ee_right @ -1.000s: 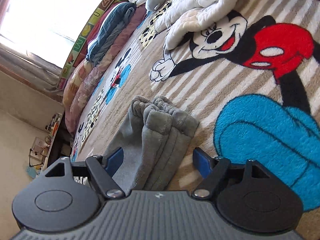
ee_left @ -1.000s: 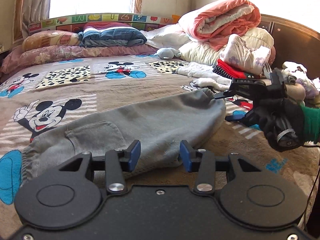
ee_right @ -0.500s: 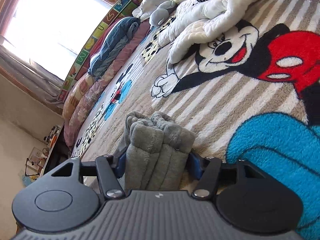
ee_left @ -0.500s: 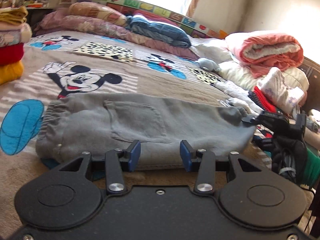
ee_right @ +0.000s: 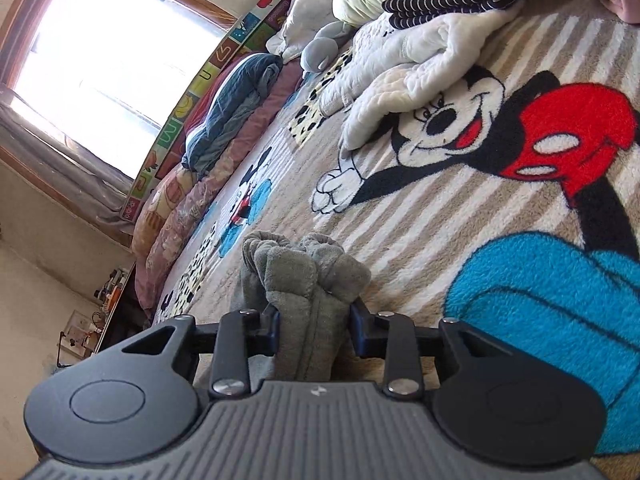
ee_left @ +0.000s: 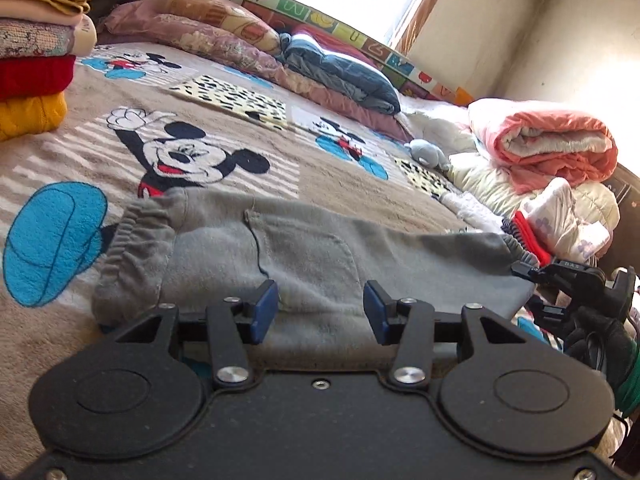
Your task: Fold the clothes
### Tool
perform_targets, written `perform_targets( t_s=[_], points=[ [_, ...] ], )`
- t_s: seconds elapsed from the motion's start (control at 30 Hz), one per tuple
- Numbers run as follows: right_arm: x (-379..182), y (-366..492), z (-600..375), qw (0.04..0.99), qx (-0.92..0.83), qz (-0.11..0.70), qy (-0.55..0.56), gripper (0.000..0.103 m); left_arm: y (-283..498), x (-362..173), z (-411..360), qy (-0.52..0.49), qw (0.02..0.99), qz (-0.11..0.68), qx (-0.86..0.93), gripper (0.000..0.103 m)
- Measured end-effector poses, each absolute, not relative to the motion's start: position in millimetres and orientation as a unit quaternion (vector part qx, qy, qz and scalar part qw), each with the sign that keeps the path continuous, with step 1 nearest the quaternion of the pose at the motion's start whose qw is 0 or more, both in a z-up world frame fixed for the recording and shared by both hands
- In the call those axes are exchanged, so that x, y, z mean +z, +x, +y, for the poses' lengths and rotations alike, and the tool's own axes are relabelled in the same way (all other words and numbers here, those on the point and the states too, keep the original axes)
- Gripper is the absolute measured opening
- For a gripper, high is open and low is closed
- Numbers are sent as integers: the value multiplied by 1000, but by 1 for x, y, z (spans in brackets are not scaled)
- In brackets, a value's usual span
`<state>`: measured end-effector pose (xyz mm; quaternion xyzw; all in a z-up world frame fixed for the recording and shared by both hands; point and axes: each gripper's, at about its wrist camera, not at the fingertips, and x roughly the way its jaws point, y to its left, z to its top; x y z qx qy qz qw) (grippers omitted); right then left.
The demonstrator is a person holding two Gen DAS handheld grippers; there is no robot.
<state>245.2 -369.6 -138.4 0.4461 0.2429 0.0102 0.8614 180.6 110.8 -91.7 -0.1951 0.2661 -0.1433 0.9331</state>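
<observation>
The grey sweatpants [ee_left: 304, 256] lie stretched flat across the Mickey Mouse blanket [ee_left: 340, 184], just ahead of the left gripper [ee_left: 320, 312]. The elastic waistband is bunched off beyond its left finger, and a patch pocket faces up straight ahead. That gripper's blue-padded fingers [ee_left: 262, 310] stand wide apart at the near edge of the cloth and hold nothing.

The far leg end, past the right finger, is clamped in the right gripper [ee_left: 524, 270]. Seen from its own camera, the right gripper [ee_right: 314, 330] has its fingers closed narrowly on the bunched cuffs of the sweatpants [ee_right: 304, 280], the gathered folds sticking out beyond the fingertips (several layers pinched together).

Further out past the left finger sits a stack of folded clothes [ee_left: 36, 76] in yellow, red and cream. Ahead and to the right are a small grey plush toy [ee_left: 428, 154] and a rolled pink quilt [ee_left: 548, 140].
</observation>
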Motion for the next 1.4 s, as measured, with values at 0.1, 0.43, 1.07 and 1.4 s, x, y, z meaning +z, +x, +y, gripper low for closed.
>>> perform_targets(
  t_s=[0.1, 0.43, 1.07, 1.4],
  points=[
    [-116, 242, -357, 872, 22, 232, 430, 34, 183, -88, 123, -216, 934, 256, -125, 46],
    [-49, 238, -288, 898, 85, 218, 373, 33, 188, -86, 144, -268, 920, 259, -124, 47],
    [-22, 234, -87, 924, 213, 243, 206, 32, 165, -84, 213, -298, 926, 215, -88, 49],
    [-31, 213, -7, 944, 233, 212, 98, 32, 163, -84, 238, -334, 918, 202, -77, 50]
  ],
)
